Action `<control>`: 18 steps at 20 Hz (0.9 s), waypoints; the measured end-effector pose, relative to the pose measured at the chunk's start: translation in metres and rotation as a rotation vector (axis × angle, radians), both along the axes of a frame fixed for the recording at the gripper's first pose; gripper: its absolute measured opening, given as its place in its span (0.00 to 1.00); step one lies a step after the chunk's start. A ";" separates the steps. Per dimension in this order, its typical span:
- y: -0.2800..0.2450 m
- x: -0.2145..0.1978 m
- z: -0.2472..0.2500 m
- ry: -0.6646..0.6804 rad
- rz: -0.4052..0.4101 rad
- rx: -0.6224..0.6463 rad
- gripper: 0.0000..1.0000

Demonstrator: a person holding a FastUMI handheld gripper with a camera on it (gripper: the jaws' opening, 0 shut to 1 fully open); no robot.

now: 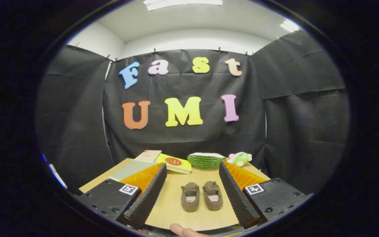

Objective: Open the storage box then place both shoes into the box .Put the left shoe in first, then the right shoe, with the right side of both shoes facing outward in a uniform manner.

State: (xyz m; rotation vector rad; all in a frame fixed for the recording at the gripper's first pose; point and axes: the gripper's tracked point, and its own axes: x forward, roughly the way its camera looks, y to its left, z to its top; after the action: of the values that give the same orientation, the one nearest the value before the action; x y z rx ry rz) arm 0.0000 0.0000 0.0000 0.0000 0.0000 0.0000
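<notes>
Between the 2 fingers of the gripper (192,194), and just ahead of them, 2 small brown shoes (201,195) stood side by side on the wooden table (173,204), toes pointing away from the camera. The jaws were spread wide and pinched nothing. No storage box could be identified on the table, so the opening step was judged not yet begun.

Recommended procedure for the step in hand: locate the box before approaching the shoes, since the lid must be opened first. Keep the fingers spread during the approach. When the shoes are reached, take the left shoe (190,197) first, gripping across its sides at the middle so that it stays level, and leave the right shoe (213,195) undisturbed.

Beyond the shoes, near the far edge of the table, lay a pale green book (131,169), a yellow book (174,163), a beige booklet (148,155), a watermelon-slice cushion (206,160) and a small green plush toy (240,158). Black cloth closed the booth on 3 sides, below a white ceiling with a strip light (183,3). A fingertip (184,231) showed at the near edge of the table.
</notes>
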 end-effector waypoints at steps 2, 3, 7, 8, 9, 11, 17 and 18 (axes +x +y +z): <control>-0.002 0.001 -0.003 0.007 -0.003 -0.003 1.00; -0.004 0.000 -0.006 0.013 -0.006 -0.007 1.00; -0.016 0.000 -0.006 0.008 -0.032 -0.016 1.00; -0.017 0.002 -0.007 0.008 -0.033 -0.015 1.00; -0.016 0.004 -0.010 0.015 -0.030 -0.013 1.00; -0.015 0.010 -0.018 0.035 -0.021 -0.007 1.00; 0.000 0.066 -0.048 0.149 0.064 0.068 1.00; 0.004 0.080 -0.056 0.184 0.090 0.092 1.00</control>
State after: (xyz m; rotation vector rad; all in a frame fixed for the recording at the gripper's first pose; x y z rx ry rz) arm 0.0803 0.0044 -0.0562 0.0915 0.1840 0.0898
